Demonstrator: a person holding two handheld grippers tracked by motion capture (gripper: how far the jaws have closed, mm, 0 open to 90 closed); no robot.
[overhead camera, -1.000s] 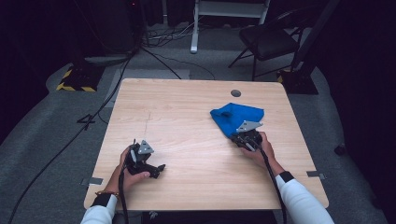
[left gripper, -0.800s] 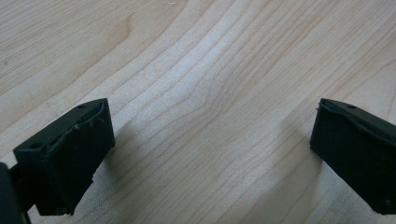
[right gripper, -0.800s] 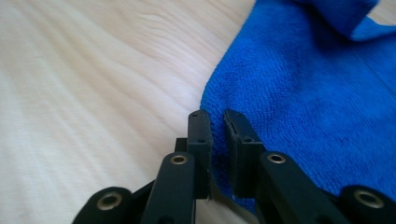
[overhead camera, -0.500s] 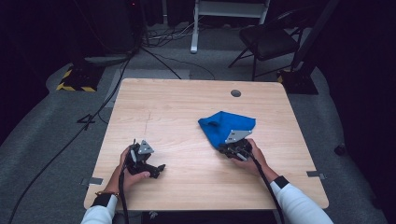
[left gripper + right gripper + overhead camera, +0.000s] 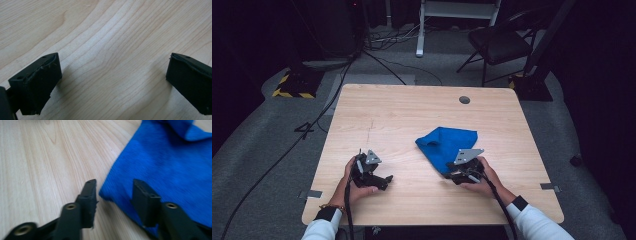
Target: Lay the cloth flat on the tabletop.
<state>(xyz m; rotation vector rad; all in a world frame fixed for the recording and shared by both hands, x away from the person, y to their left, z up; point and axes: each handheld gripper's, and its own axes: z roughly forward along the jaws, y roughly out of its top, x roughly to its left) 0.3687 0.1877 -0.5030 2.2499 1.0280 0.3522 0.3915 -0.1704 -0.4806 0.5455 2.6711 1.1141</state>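
A blue cloth (image 5: pixel 447 145) lies crumpled and partly folded on the wooden table (image 5: pixel 412 110), right of the middle. My right gripper (image 5: pixel 452 176) rests at the cloth's near corner. In the right gripper view its jaws have just been opening; the corner of the cloth (image 5: pixel 162 165) lies between them, and the pads of the right gripper (image 5: pixel 116 195) stand off it. My left gripper (image 5: pixel 386 181) rests on the table at the near left. In its own view the left gripper (image 5: pixel 113 82) is open wide over bare wood.
A round grommet hole (image 5: pixel 464 100) sits near the table's far edge. Beyond the table stand a dark chair (image 5: pixel 499 45) and a white stand (image 5: pixel 422 30), with cables on the grey floor.
The right gripper slid left and toward me, dragging the blue cloth along. Its jaws then opened and let go of the cloth's corner. The left hand stayed put.
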